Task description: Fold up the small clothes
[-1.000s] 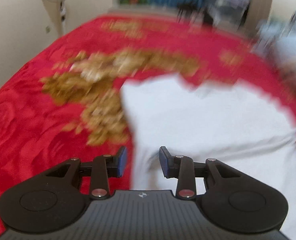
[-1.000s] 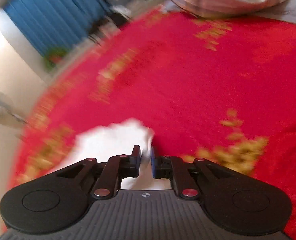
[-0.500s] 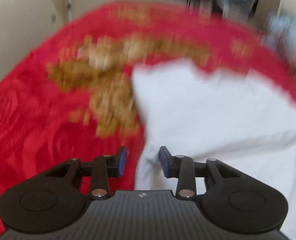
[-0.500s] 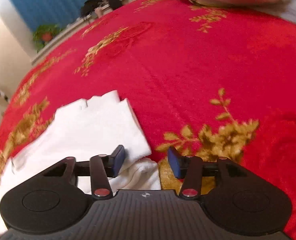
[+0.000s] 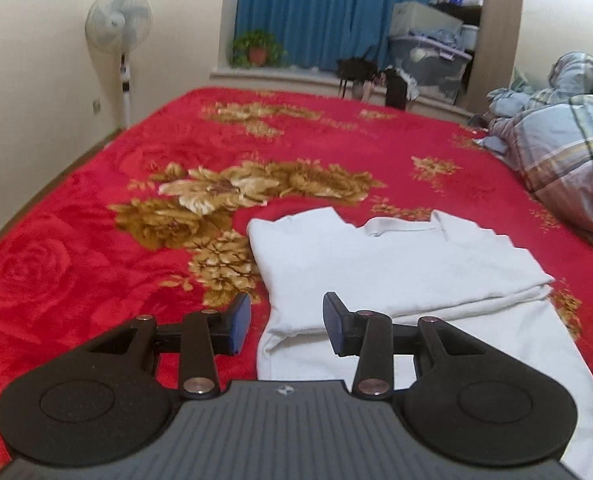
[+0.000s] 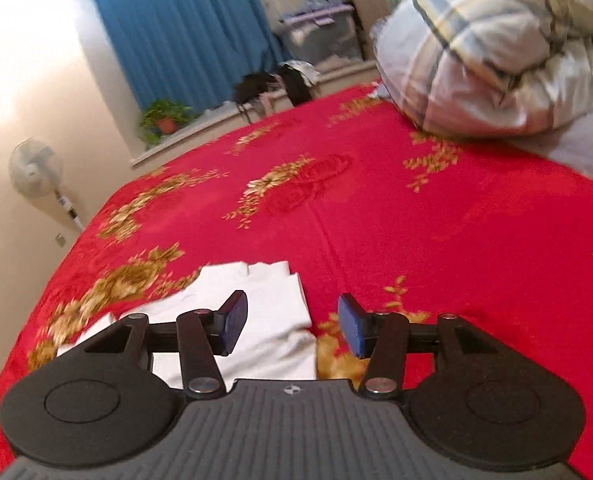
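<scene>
Red flowered blanket (image 5: 96,240) underneath; both claws, left (image 5: 286,324) and right (image 6: 292,326), gape empty just over the half-folded white shirt (image 5: 396,264). A careless regrasp could drag the layers askew.

Folded garment (image 5: 396,264) lies on the blanket (image 5: 96,240), directly ahead of the left gripper (image 5: 287,323). Right gripper (image 6: 292,326) sits over the garment's right edge. Bundled quilt (image 5: 568,160) lies right of the garment. Standing fan (image 5: 119,24) stands beyond the bed, left; potted plant (image 5: 257,49) on the sill behind.

Light: soft, even indoor light; glare on wall (image 6: 12,80) at upper left of right view.
Blur: slight, right view's edges.
Distortion: fisheye bending at borders.
</scene>
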`<state>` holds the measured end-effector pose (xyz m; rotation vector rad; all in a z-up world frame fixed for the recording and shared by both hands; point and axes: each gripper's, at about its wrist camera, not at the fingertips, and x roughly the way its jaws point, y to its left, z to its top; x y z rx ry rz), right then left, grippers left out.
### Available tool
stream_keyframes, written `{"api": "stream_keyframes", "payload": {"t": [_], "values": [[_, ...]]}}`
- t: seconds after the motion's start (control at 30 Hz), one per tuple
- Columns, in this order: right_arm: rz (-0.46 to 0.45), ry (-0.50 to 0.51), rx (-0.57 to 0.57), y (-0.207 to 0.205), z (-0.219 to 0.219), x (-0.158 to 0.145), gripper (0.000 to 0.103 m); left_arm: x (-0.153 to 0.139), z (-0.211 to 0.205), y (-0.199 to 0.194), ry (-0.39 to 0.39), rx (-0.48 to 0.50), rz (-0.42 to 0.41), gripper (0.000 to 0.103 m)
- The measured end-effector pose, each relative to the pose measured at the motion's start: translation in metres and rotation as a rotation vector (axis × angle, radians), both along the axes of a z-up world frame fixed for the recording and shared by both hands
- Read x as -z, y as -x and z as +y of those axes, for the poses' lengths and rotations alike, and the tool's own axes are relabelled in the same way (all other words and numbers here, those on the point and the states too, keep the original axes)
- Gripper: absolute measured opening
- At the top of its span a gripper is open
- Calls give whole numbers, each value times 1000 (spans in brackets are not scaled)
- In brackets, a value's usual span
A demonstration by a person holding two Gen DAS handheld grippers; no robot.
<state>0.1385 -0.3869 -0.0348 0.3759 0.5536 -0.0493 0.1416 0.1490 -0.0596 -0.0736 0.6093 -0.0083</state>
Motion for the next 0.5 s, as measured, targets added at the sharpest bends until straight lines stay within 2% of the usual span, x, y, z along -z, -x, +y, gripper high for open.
{"api": "stream_keyframes", "payload": {"t": [0.1, 0.17, 0.23, 0.3, 0.4, 0.5], "values": [[17, 24, -30, 39, -5, 2, 55, -15, -2, 30, 21, 8, 6, 45], [29, 39, -39, 58, -8, 9, 55, -22, -8, 51, 21, 10, 56, 43], [51, 20, -16, 73, -15, 22, 55, -25, -14, 71, 28, 8, 93, 33], [84, -2, 13, 87, -22, 37, 55, -26, -21, 95, 58, 21, 111, 31], [137, -47, 41, 98, -31, 54, 55, -19, -29, 131, 114, 16, 127, 29], [169, -85, 56, 106, -34, 65, 55, 5, -31, 154, 167, -23, 166, 29]]}}
